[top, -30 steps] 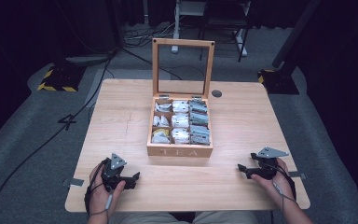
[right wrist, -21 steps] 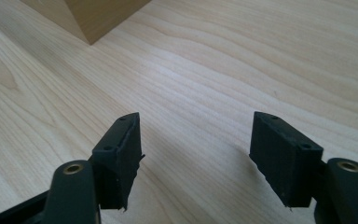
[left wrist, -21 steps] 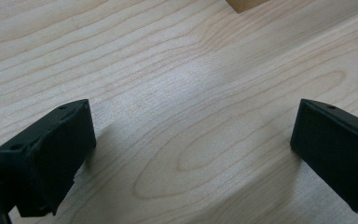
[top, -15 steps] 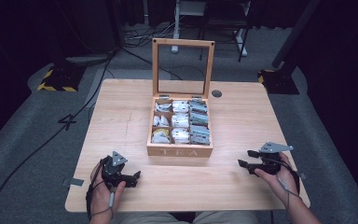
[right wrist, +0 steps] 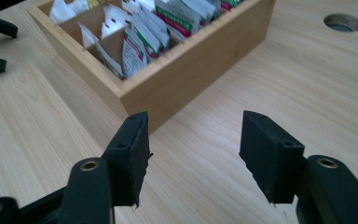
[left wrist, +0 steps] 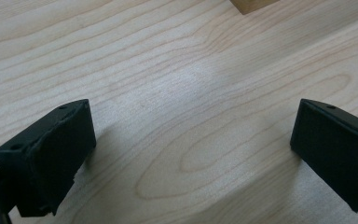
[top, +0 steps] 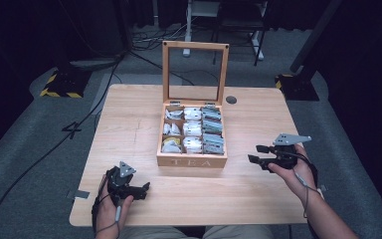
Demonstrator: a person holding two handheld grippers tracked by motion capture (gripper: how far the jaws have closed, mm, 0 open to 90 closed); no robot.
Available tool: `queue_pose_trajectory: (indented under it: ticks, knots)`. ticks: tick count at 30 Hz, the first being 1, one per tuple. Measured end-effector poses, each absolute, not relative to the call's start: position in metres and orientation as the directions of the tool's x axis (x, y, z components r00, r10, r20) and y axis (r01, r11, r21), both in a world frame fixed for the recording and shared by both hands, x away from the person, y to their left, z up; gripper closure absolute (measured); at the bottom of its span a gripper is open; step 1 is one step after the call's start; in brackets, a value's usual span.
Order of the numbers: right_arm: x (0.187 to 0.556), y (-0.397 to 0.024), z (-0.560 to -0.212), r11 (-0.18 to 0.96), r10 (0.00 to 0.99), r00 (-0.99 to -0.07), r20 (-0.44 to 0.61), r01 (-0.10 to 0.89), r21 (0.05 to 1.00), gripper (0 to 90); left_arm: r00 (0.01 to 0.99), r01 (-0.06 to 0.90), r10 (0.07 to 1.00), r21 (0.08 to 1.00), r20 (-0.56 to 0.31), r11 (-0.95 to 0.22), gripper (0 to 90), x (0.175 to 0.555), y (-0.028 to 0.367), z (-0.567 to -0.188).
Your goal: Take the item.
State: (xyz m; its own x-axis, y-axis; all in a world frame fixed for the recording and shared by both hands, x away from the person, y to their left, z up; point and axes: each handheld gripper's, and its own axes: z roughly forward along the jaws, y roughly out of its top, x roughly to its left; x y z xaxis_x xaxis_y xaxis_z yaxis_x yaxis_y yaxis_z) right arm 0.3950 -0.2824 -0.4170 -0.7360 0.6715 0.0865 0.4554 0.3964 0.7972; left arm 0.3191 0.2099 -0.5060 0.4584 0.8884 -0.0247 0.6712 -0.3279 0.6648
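A pale wooden counter with clear wavy grain carries a square wooden tea box at its middle. The box's framed lid stands upright at the far side, and the word TEA is on the near wall. Inside, thin wooden walls divide it into compartments full of paper tea bags. A small round hole is in the counter, far right of the box. The left claw rests at the near left, released, its flat black jaws wide apart over bare wood. The right claw, near right, is also released and points toward the box's corner.
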Motion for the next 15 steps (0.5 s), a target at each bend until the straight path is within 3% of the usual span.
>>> queue_pose_trajectory:
  ticks: [15]
  knots:
    - [0.416, -0.235, -0.381, 0.41, 0.615, -0.783, 0.095, 0.421, 0.809, 49.3, 0.474, 0.667, 0.88, 0.664, -0.029, -0.337, 0.3, 0.321, 0.211, -0.506]
